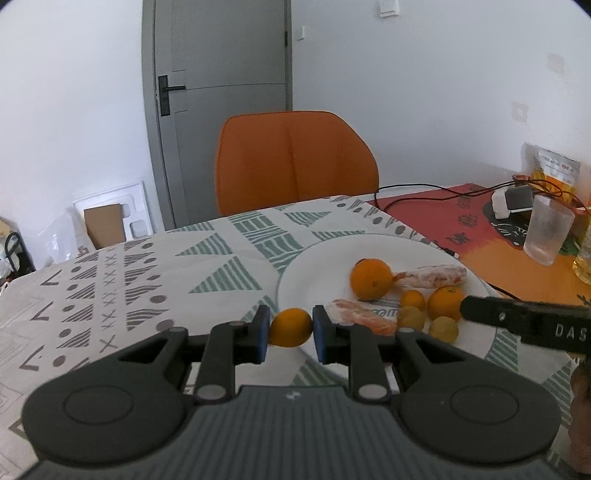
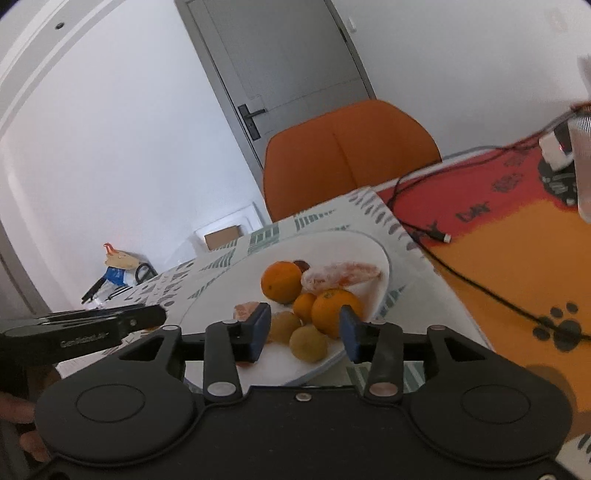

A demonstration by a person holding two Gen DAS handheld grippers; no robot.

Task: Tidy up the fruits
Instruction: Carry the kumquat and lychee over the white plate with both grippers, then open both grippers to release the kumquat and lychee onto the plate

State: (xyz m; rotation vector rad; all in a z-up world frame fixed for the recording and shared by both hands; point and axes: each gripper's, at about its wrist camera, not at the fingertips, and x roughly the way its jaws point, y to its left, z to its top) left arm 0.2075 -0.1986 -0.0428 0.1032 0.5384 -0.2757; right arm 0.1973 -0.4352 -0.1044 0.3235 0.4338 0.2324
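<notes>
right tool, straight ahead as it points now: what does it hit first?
Likely the yellow-green fruit on the plate, right ahead between the open right tool's fingers; the orange sits just beyond. Depth unclear.

2 close wrist views, shared plate [image 1: 317, 266]

This looks like a home dining room: a table [image 1: 155, 266] under a patterned cloth, an orange upholstered chair [image 1: 295, 162] pushed up to its far side, and a white plate [image 1: 325, 266] of fruit. Behind stand plain white walls, a grey door [image 1: 221, 74] with a lever handle, a light switch [image 1: 388, 9], and packing foam [image 1: 110, 214] leaning on the floor
</notes>
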